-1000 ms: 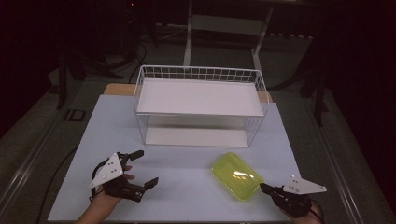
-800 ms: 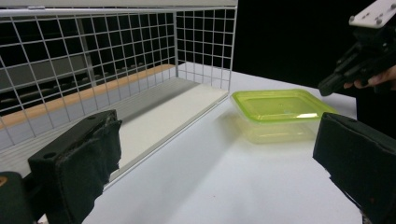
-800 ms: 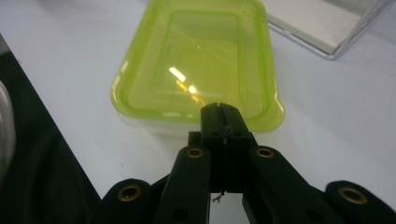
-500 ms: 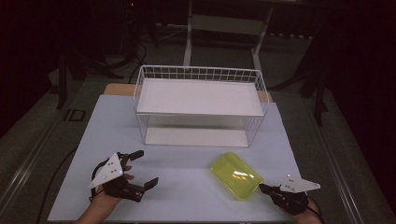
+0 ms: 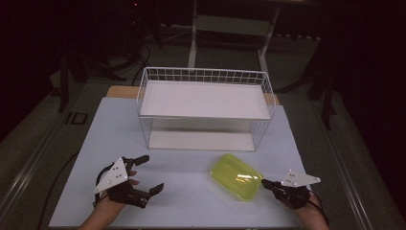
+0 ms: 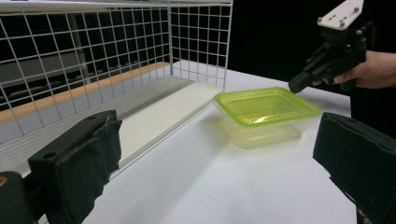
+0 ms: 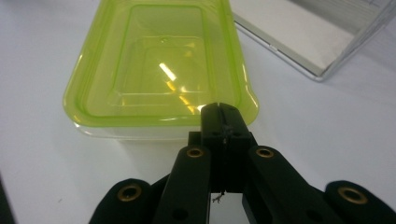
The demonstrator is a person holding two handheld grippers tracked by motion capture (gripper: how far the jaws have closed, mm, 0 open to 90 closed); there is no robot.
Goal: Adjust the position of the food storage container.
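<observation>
**Status: approach to the lidded container, grasp not yet made**

A clear plastic container with a yellow-green lid [image 5: 237, 176] rests flat on the white worktop [image 5: 191, 201], on the person's right-hand side, just in front of the white wire basket [image 5: 205, 109] and apart from it. The lid is seated on the container. The basket stands at the far middle of the worktop and holds a white board [image 5: 203, 99] raised inside it as a shelf; nothing lies on that shelf or on the floor of the basket below it.

Right gripper [image 5: 265, 183]: jaws clenched together with nothing between them. In the right gripper view the closed tips [image 7: 219, 109] sit at the near corner of the lid; whether they actually touch the rim or hang just over it cannot be settled from these angles.

Left gripper [image 5: 146, 172]: jaws released and spread wide, empty, resting low near the front left of the worktop, well apart from the container. Its own view looks across the worktop toward the container [image 6: 266, 107] and the basket wall [image 6: 196, 39].

Progress, as judged: early stage. The container has not been lifted, opened or placed in the basket. Remaining work appears to be all of it: securing the container, probably by nudging or opening the right jaws around its rim, then moving it.
</observation>
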